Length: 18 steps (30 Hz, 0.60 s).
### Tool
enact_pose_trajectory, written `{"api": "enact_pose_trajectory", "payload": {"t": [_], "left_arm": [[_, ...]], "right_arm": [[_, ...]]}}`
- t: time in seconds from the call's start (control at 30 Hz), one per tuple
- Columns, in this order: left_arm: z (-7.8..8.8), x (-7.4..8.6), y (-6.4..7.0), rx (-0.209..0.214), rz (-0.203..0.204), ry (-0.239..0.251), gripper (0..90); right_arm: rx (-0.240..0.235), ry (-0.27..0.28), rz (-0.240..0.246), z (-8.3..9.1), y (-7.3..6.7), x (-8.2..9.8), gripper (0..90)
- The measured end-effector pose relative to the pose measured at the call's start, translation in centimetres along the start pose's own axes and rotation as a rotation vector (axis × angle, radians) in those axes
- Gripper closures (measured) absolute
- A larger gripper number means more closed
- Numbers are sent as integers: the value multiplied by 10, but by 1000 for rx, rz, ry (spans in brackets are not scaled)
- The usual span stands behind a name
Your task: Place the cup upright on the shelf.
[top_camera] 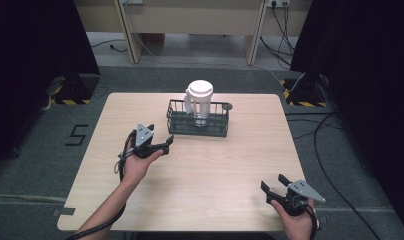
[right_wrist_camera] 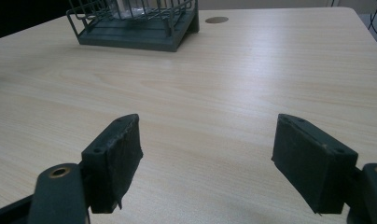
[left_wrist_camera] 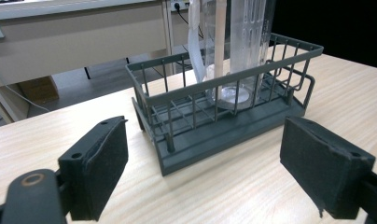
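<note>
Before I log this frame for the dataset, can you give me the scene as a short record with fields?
surface: wooden table
container: dark wire basket, far centre of the table
contents: clear bottle with white lid, upright inside the basket
left tool: open, holding nothing, near the basket, pointing at it
right tool: open, holding nothing, over the table's near right edge
contact: neither tool touches the basket
</note>
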<state>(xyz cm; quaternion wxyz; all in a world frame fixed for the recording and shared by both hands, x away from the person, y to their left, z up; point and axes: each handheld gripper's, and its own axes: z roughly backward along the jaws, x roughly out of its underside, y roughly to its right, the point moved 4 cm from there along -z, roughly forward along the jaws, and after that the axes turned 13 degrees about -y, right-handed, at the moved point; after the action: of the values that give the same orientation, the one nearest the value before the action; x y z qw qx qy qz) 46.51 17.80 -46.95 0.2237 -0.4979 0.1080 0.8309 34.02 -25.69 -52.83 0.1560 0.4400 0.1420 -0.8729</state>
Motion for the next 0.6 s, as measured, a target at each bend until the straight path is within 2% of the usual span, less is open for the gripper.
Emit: {"api": "enact_pose_trajectory", "payload": {"t": [0.6], "left_arm": [[21, 24, -9, -12, 9, -5, 149]], "right_arm": [[2, 1, 0, 0, 0, 0, 242]]}}
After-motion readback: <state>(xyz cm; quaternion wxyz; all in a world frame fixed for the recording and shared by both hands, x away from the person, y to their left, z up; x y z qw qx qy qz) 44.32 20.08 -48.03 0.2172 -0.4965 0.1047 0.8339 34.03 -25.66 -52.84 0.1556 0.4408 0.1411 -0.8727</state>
